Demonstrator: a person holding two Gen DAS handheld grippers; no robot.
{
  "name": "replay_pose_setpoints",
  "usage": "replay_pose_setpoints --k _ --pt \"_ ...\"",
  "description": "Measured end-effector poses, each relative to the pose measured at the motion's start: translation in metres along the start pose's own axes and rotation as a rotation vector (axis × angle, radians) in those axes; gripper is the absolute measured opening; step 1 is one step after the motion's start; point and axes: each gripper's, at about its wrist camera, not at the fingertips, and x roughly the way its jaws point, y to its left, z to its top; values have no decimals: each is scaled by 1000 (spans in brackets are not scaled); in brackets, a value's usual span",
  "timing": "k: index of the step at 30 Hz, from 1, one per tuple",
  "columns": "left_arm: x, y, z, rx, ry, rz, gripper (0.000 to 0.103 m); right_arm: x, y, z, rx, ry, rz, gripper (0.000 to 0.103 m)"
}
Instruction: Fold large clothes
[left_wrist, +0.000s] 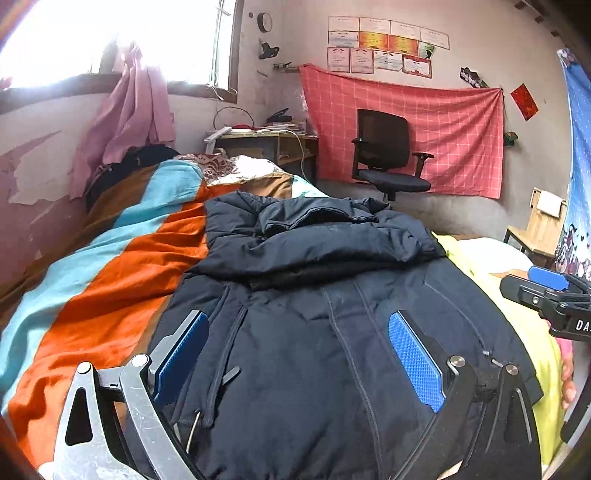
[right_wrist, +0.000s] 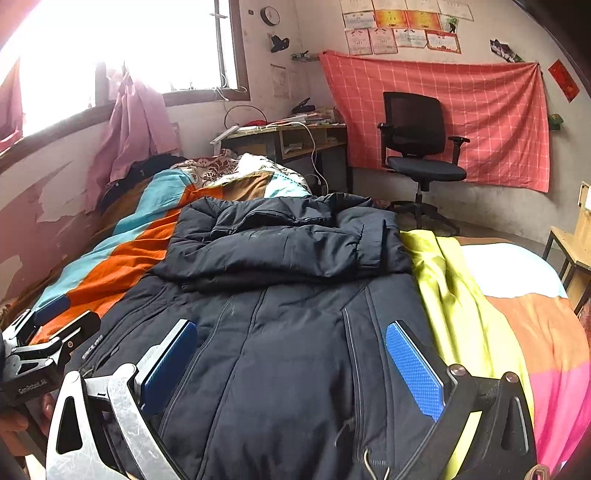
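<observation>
Left wrist view: left tool (left_wrist: 299, 354) jaws spread wide, nothing between the blue pads, hovering over the lower body of the dark navy padded jacket (left_wrist: 314, 332). Jacket lies flat on the bed with the striped orange, teal and brown blanket (left_wrist: 110, 266), sleeves and upper part folded across its middle, hem toward the near edge. Yellow-green satin cloth (right_wrist: 443, 280) lies touching the jacket's right side, toward the bed's right edge. Right wrist view: right tool (right_wrist: 291, 362) also spread open, empty, over the jacket's lower right panel by a zipper line. Each tool shows at the edge of the other's view. Black office chair (right_wrist: 417, 147) stands beyond the bed against a red checked wall cloth (right_wrist: 480, 110).
</observation>
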Motion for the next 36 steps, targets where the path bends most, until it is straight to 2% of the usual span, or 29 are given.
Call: replay_pose_setpoints --k 5,11,18,25,33,36 --pt "-10 3 -15 1 13 7 96 -18 4 -21 -4 -5 -13 103" --pt "-16 4 -39 -34 67 13 96 -37 7 -43 -34 -6 -36 103" --pt "-23 0 -58 -11 100 30 96 -45 15 -63 -62 11 -14 103" --pt "-22 -5 -79 4 180 23 96 -42 20 -87 -50 110 -7 103" --pt "-21 -1 -103 57 269 53 96 -38 20 -104 -42 205 -38 103" --pt "-18 3 -114 91 322 50 96 -28 19 -111 -51 281 -47 103"
